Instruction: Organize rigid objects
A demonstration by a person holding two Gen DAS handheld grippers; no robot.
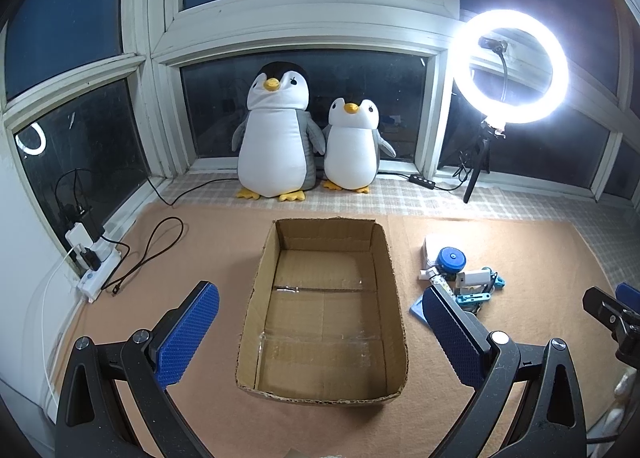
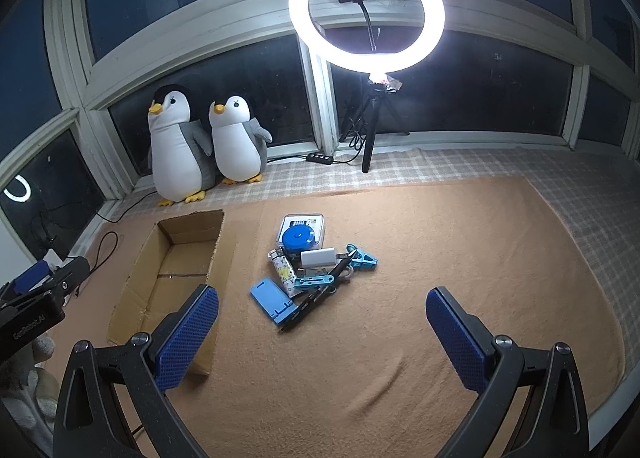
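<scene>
Cardboard box (image 1: 320, 310) below left gripper (image 1: 320, 338), cluttered pile (image 2: 316, 266) ahead of right gripper (image 2: 322, 342), both spread apart, empty.

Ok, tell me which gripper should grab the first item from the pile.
Right. The right gripper hangs open facing the pile of small objects, black pen nearest. The left gripper is open over the empty cardboard box, the pile off to its right.

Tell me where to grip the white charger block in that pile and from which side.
Grip the white charger block across its narrow faces, coming straight down from above with the right gripper. It appears to lie flat on top of the pile, its top face exposed, with clutter crowding its sides.
</scene>
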